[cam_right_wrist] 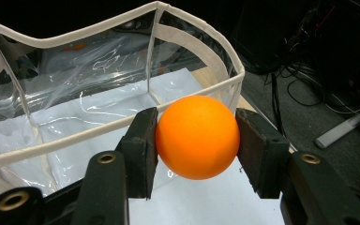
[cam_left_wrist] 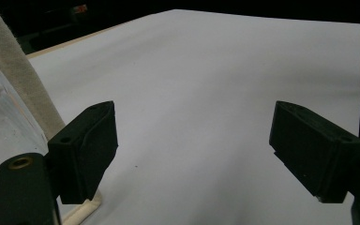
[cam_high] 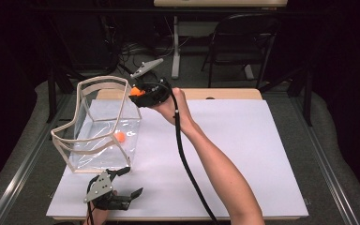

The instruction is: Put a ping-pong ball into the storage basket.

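— The ball?
— Smooth orange ball (cam_right_wrist: pixel 197 137), frame centre, clamped by the right gripper (cam_right_wrist: pixel 197 140) at the clear bag (cam_right_wrist: pixel 98 89) rim.
— From above?
— A second ball (cam_high: pixel 119 137) inside the bag; left gripper (cam_high: pixel 124 182) gaping empty, lower left

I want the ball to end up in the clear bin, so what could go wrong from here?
The right gripper pinches the orange ball only at its two sides, so it might slip out early. It hangs by the bin's rim, perhaps not yet inside, so a release now may bounce it off the edge. The left gripper, open beside the bin, isn't steadying its soft wall.
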The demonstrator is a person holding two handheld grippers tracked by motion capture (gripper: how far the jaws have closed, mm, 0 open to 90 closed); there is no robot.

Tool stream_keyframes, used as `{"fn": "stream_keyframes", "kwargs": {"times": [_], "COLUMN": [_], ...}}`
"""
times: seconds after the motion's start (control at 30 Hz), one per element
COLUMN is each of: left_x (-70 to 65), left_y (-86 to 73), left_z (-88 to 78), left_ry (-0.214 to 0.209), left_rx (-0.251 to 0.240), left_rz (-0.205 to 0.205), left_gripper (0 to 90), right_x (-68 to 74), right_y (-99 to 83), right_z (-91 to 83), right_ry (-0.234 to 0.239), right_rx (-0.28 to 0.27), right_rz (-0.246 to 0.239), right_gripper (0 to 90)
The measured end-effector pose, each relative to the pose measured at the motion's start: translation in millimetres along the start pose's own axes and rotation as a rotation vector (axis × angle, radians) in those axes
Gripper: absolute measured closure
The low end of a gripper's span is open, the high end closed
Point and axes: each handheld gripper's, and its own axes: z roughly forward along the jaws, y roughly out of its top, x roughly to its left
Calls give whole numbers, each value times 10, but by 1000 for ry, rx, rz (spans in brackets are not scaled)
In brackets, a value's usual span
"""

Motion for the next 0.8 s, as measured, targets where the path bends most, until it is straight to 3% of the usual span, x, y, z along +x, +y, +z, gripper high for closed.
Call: {"fn": "stream_keyframes", "kwargs": {"times": [0.8], "left_x": [2], "left_y": [-1], "left_z": [1], "left_ry": [4], "left_rx": [-2], "left_rz": [0], "left_gripper": [157], "right_x": [119], "right_y": [158], "right_z": [81], "right_ry": [24], "right_rx": [-4], "right_rz": [-23], "right_gripper": [512]}}
